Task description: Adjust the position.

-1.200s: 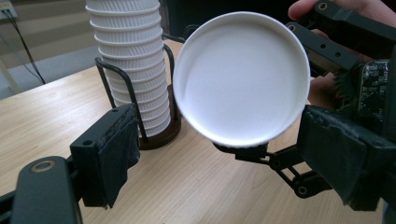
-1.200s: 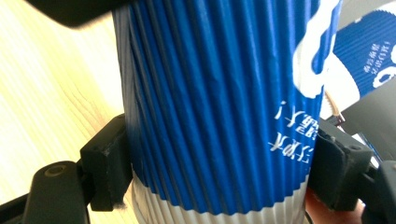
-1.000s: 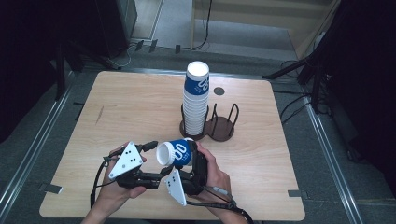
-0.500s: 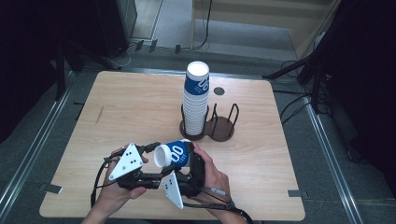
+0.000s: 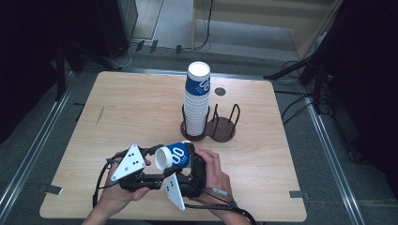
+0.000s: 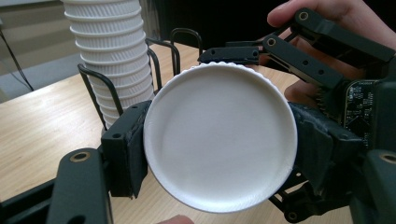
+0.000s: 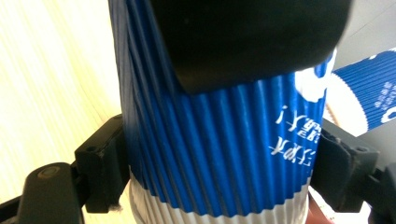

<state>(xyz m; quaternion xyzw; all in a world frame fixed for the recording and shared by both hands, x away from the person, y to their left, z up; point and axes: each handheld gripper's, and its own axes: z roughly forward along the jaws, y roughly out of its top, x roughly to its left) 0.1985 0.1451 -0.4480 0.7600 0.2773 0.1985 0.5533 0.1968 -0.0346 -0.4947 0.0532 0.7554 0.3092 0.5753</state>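
At the table's near edge both tongs, left tongs (image 5: 151,154) and right tongs (image 5: 187,161), clamp one sideways blue cup (image 5: 173,156).

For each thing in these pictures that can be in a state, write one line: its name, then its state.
Blue cup: on its side, lifted off the table, gripped by both grippers.
Cup stack: upright in the holder's left ring.
Wire holder: its right ring empty.
Left gripper: shut on the blue cup.
Right gripper: shut on the blue cup.
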